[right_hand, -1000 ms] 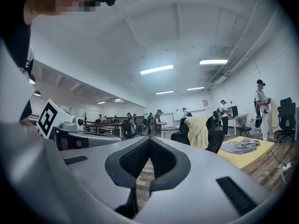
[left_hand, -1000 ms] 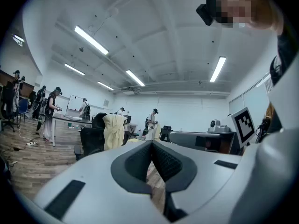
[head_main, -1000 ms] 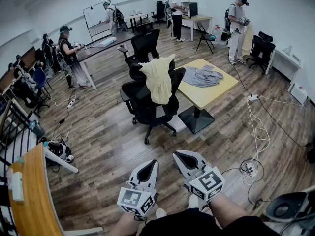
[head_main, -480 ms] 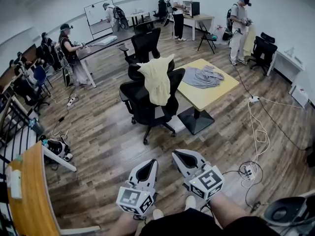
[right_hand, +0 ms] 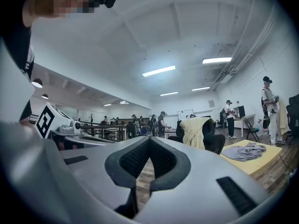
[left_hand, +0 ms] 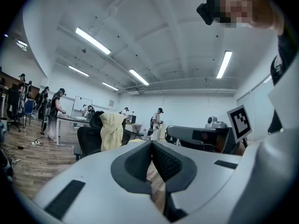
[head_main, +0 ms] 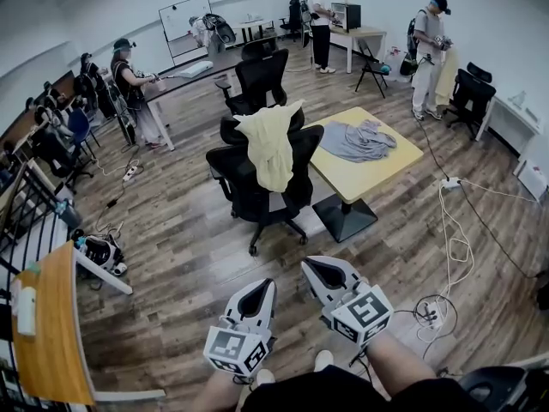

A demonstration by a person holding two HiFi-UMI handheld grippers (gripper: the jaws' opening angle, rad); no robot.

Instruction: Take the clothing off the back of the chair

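While both tools sit low in the head view, the pale yellow garment [head_main: 270, 144] hangs over the back of a black office chair [head_main: 257, 191], well ahead up the frame - its long axis runs down the backrest. The left gripper [head_main: 257, 292] and right gripper [head_main: 324, 273] lie side by side, the right 1 slightly nearer. Seen from the left gripper view, the left gripper [left_hand: 152, 143] has its pads pressed together on nothing, and the garment [left_hand: 112, 129] shows far off, left of the tips. Seen from the right gripper view, the right gripper [right_hand: 149, 140] is likewise clenched and empty - the garment [right_hand: 195, 132] lies distant, right of the tips.
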